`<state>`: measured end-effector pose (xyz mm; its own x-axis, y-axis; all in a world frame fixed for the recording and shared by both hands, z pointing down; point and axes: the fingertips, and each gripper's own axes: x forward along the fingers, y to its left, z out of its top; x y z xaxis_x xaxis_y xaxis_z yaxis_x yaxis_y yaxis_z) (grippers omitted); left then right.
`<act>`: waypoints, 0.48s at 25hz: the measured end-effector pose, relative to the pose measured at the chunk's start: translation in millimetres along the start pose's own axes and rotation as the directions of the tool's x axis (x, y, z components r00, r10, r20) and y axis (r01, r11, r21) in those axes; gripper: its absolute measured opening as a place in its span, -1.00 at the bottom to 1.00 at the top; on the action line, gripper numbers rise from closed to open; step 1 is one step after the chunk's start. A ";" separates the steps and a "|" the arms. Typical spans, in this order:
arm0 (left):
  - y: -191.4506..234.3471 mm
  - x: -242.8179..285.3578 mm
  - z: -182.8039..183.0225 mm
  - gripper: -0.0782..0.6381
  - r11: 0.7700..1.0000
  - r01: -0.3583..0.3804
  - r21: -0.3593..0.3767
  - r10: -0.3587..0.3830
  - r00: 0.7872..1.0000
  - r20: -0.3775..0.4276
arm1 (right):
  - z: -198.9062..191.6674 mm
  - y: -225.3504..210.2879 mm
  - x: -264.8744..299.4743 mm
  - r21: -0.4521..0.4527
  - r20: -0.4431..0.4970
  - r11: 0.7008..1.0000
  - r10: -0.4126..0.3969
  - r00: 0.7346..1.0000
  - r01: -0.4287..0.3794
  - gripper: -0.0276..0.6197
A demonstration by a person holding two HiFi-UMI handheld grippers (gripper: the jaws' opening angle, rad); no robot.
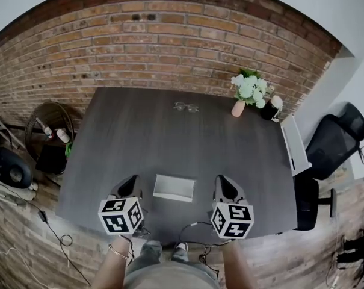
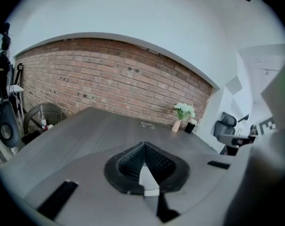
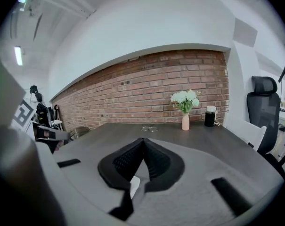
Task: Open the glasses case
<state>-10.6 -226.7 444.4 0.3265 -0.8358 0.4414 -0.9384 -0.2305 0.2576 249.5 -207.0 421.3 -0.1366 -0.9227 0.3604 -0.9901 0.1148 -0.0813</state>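
Note:
The glasses case [image 1: 174, 187], a flat white rectangle, lies shut on the dark table [image 1: 169, 143] near its front edge. My left gripper [image 1: 130, 186] hovers just left of the case and my right gripper [image 1: 225, 185] just right of it, neither touching it. Seen from the left gripper view, the left gripper [image 2: 143, 144] has its black ribbed jaws meeting at the tips with nothing held. The right gripper [image 3: 143, 139] looks the same, shut and empty. A white sliver shows in the gap behind each pair of jaws. A pair of glasses [image 1: 186, 107] lies far back on the table.
A pink vase of white flowers [image 1: 239, 108] and a black cup [image 1: 268, 111] stand at the table's back right corner. A brick wall [image 1: 169, 47] runs behind. A black office chair [image 1: 335, 140] is at the right, a wire basket [image 1: 48, 122] on the floor at the left.

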 end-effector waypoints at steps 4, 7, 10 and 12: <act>-1.5 -13.5 39.3 -0.79 0.999 -0.019 0.048 0.014 0.995 0.102 | 28.7 -13.0 -12.3 0.002 0.069 1.000 -0.026 0.997 0.026 -0.90; -5.9 -21.6 64.0 -0.79 0.997 -0.020 0.077 0.007 0.985 0.173 | 46.8 -24.0 -20.9 0.015 0.111 0.999 -0.050 0.993 0.048 -0.91; -9.1 -32.3 83.6 -0.79 0.995 -0.021 0.096 -0.004 0.968 0.253 | 55.4 -34.6 -33.4 0.017 0.137 0.997 -0.080 0.987 0.078 -0.91; -9.4 -35.3 95.4 -0.79 0.993 -0.033 0.110 -0.001 0.956 0.294 | 60.7 -42.9 -39.6 0.021 0.157 0.995 -0.098 0.983 0.096 -0.91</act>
<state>-24.1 -242.6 344.4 0.2792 -0.9453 0.1685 -0.9555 -0.2561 0.1465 299.4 -197.8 354.1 -0.0314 -0.9758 0.2163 -0.9977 0.0175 -0.0661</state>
